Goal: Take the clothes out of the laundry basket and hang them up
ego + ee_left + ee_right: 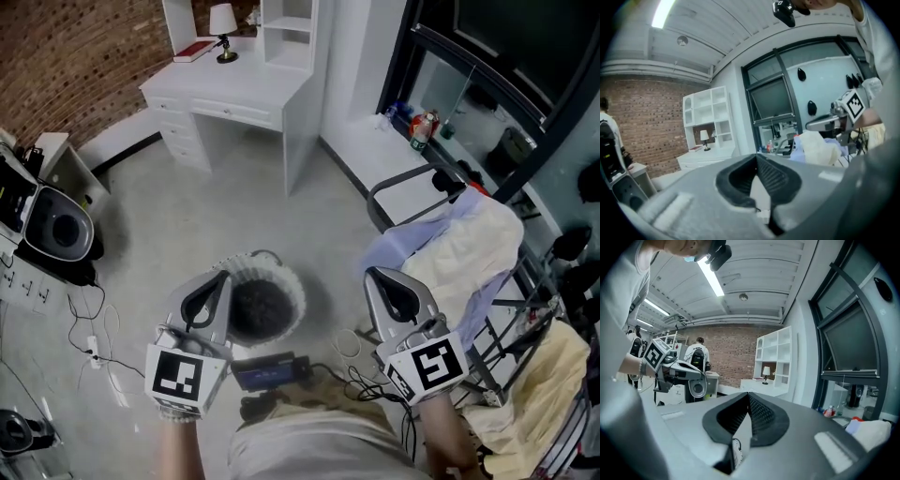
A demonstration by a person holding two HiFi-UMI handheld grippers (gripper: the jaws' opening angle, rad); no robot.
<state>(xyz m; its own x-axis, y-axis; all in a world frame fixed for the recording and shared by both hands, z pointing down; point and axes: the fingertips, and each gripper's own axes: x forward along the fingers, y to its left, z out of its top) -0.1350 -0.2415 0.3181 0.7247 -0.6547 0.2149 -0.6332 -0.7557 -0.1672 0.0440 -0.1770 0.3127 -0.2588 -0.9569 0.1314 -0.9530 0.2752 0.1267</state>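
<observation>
- Step, I'd say: going for what's left in the laundry basket [292,284]. A dark bundle [258,307], prob. clothing, lies inside it.
- Right of basket: rack [403,180] w/ cream & lilac cloths [469,246] draped over it.
- Next move calls for: jaws parting, dipping into basket, pinching the dark cloth.
- Left gripper [216,289] over basket's left edge, right gripper [382,284] right of basket. Both have jaws pressed together, nothing held or touched.
</observation>
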